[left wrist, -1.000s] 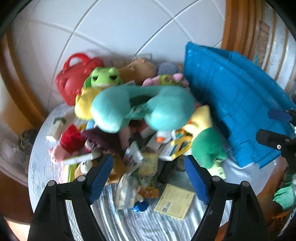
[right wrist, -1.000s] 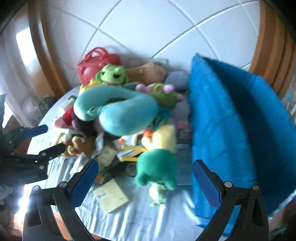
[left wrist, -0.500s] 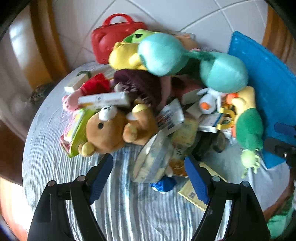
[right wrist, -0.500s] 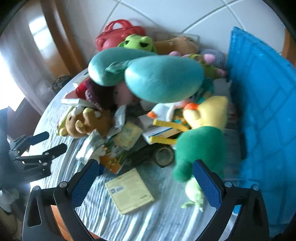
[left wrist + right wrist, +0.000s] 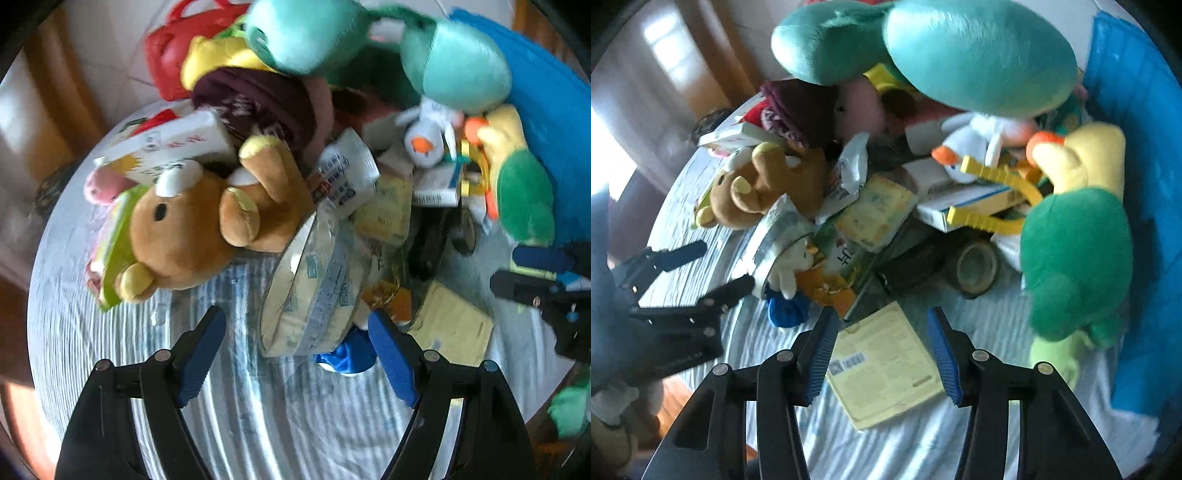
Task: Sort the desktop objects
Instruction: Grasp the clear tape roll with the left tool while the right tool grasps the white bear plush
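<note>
Honestly, the pile had swelled to fill both views since a second earlier. Blue bin (image 5: 1137, 155) sat at 3 o'clock. Left gripper (image 5: 295, 347) stayed wide around the foil packet (image 5: 314, 280). Right gripper (image 5: 882, 350) had just been narrowing over the yellow leaflet (image 5: 886, 365), probably not touching yet.

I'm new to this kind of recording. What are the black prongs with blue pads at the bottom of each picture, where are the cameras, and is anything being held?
A person holds one hand-held gripper in each hand; a camera on each looks along its fingers. The left gripper stands open before a clear packet beside a brown teddy bear. The right gripper, whose jaws have just been closing, hangs over a yellow booklet without pinching it. Nothing is held. Toys and boxes are piled on a striped tablecloth.
</note>
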Demonstrator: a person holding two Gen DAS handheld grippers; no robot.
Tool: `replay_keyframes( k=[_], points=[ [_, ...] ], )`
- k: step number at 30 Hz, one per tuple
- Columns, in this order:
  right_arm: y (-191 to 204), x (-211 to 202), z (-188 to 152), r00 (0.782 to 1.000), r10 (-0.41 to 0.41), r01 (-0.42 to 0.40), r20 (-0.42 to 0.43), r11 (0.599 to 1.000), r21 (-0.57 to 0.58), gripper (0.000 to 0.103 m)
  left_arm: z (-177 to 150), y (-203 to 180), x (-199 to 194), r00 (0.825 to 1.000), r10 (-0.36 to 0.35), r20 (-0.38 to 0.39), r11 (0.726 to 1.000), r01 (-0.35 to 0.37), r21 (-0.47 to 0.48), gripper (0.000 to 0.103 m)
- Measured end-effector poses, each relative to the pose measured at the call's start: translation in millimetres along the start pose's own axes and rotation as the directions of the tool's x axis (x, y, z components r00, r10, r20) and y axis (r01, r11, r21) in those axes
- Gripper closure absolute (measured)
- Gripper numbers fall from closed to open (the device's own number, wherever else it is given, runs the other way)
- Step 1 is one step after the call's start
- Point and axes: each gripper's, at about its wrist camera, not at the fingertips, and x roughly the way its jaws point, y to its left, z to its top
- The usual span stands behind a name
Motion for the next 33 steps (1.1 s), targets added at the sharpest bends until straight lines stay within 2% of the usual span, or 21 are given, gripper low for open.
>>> replay_keyframes(
  k=[3, 6, 7, 9, 10, 11, 13, 15, 16, 17, 18, 23, 25, 26, 29, 33],
  points=[
    [4, 8, -5, 1.0, -0.014, 0.014, -0.005, 0.998, 0.066, 0.052, 2, 5, 15, 0.999, -0.037, -0.016, 0.998, 0.038, 0.05, 0.024],
    [10, 13, -10, 1.0, -0.031, 0.031, -0.007, 0.994, 0.108, 0.052, 4, 9, 21, 0.994, -0.11, -0.009, 0.99, 0.111, 0.082, 0.025],
    [12, 16, -13, 0.999, -0.034, 0.035, -0.01, 0.992, 0.121, 0.052, 4, 9, 21, 0.991, -0.134, -0.004, 0.986, 0.133, 0.1, 0.028],
    [17, 22, -16, 0.999, -0.035, 0.037, -0.016, 0.99, 0.137, 0.052, 3, 12, 20, 0.982, -0.191, -0.005, 0.975, 0.19, 0.115, 0.051],
    [21, 25, -17, 0.999, -0.033, 0.036, -0.021, 0.989, 0.141, 0.052, 2, 14, 18, 0.977, -0.215, -0.008, 0.969, 0.214, 0.12, 0.056],
    [24, 28, -18, 0.999, -0.031, 0.034, -0.026, 0.989, 0.146, 0.052, 1, 16, 17, 0.973, -0.229, -0.01, 0.965, 0.228, 0.126, 0.058],
    [33, 34, -21, 0.999, -0.021, 0.026, -0.031, 0.988, 0.149, 0.052, -2, 21, 16, 0.97, -0.243, -0.013, 0.96, 0.242, 0.141, 0.058],
    [41, 38, -22, 0.999, -0.014, 0.019, -0.033, 0.989, 0.147, 0.052, -5, 25, 16, 0.97, -0.242, -0.017, 0.957, 0.241, 0.159, 0.052],
    [44, 40, -23, 0.999, -0.014, 0.019, -0.035, 0.989, 0.147, 0.052, -5, 26, 16, 0.974, -0.227, -0.012, 0.959, 0.226, 0.169, 0.047],
    [48, 42, -23, 0.999, -0.014, 0.02, -0.036, 0.989, 0.147, 0.052, -6, 25, 17, 0.978, -0.208, -0.01, 0.962, 0.206, 0.181, 0.036],
    [50, 43, -24, 0.999, -0.015, 0.021, -0.038, 0.988, 0.15, 0.052, -6, 24, 19, 0.981, -0.191, -0.009, 0.963, 0.189, 0.19, 0.032],
    [44, 42, -31, 0.999, -0.031, 0.038, -0.041, 0.982, 0.184, 0.052, -4, 12, 31, 0.977, -0.211, -0.017, 0.954, 0.21, 0.216, 0.032],
    [39, 42, -36, 0.998, -0.041, 0.049, -0.046, 0.98, 0.193, 0.052, -5, 11, 42, 0.976, -0.212, -0.049, 0.954, 0.218, 0.206, 0.051],
    [37, 41, -37, 0.998, -0.043, 0.052, -0.047, 0.979, 0.198, 0.052, -5, 14, 44, 0.968, -0.24, -0.067, 0.952, 0.248, 0.181, 0.057],
    [36, 40, -41, 0.998, -0.035, 0.043, -0.043, 0.978, 0.205, 0.052, -5, 27, 25, 0.966, -0.255, -0.026, 0.955, 0.256, 0.152, 0.058],
    [52, 45, -38, 0.999, 0.014, -0.009, -0.032, 0.986, 0.167, 0.052, -8, 58, -1, 0.966, -0.258, 0.006, 0.96, 0.256, 0.109, 0.061]
  ],
)
